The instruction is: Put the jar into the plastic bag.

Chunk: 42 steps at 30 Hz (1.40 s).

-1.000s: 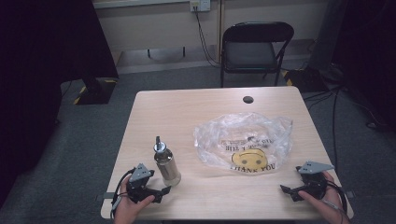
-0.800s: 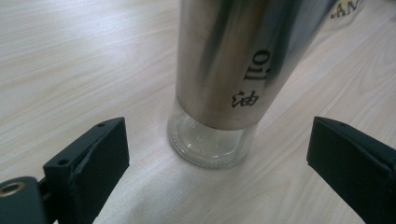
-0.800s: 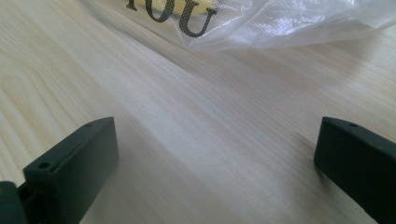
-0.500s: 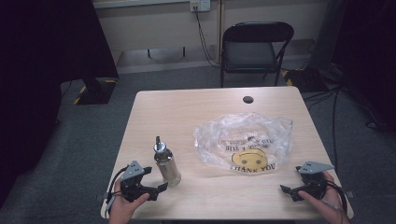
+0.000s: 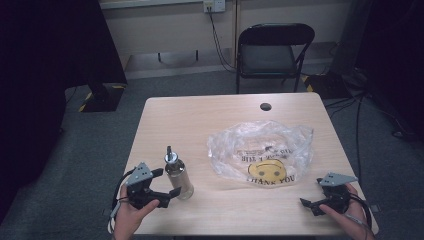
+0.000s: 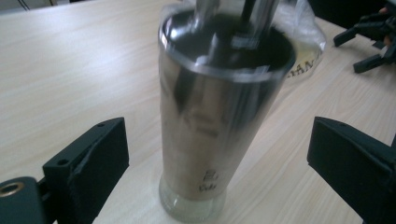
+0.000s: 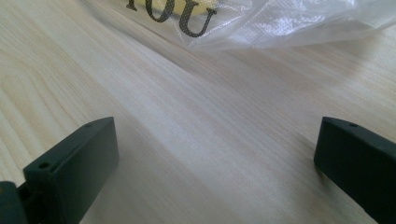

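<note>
Left gripper (image 5: 167, 196) sat wide open round the oil dispenser bottle (image 5: 178, 175), upright nr the table's (image 5: 210, 112) front-left edge. Steel sleeve looked slick, glass base fragile — grip mid-body, prob. firm.

Black folding chair (image 5: 274, 49) beyond table (image 5: 210, 120); wall socket (image 5: 210, 5)

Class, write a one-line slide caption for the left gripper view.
Open left tool straddling an upright steel bottle on the wooden table.
</note>
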Motion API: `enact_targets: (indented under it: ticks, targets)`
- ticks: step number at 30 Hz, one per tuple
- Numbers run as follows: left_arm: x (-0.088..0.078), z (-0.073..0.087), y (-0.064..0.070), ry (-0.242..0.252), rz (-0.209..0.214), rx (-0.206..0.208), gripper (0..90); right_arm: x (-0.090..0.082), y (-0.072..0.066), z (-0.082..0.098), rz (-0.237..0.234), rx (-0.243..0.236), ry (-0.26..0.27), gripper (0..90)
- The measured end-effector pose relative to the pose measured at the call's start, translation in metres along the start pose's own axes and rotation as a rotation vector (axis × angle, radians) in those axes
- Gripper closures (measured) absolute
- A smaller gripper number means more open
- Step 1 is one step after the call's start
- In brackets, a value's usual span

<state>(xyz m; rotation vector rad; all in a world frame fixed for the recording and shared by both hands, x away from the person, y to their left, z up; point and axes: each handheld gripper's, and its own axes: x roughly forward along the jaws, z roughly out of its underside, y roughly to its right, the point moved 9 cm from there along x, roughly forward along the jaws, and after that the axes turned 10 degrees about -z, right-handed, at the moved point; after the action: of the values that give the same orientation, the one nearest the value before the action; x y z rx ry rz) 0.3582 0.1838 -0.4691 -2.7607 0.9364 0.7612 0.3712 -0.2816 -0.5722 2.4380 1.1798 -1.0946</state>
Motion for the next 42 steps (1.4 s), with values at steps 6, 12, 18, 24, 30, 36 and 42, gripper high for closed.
enact_targets:
  ticks: [6,12,18,24,30,36,42]
  targets:
    - [-0.006,-0.019,0.004,0.034,0.010,0.015,4.6,0.000,0.000,0.000,0.000,0.000,0.000,0.0]
    - [-0.007,-0.033,0.003,0.054,0.001,0.016,4.6,0.000,0.000,0.000,0.000,0.000,0.000,0.0]
    - [-0.006,-0.045,0.001,0.077,-0.005,0.010,6.1,0.000,0.000,0.000,0.000,0.000,0.000,0.0]
    - [-0.002,-0.054,-0.003,0.096,-0.013,-0.010,11.3,0.000,0.000,0.000,0.000,0.000,0.000,0.0]
    - [0.005,-0.057,-0.003,0.117,-0.002,-0.025,17.8,0.000,0.000,0.000,0.000,0.000,0.000,0.0]
    - [0.008,-0.059,0.000,0.129,0.007,-0.009,27.9,0.000,0.000,0.000,0.000,0.000,0.000,0.0]
    - [0.008,-0.062,0.002,0.148,-0.012,0.043,42.1,0.000,0.000,0.000,0.000,0.000,0.000,0.0]
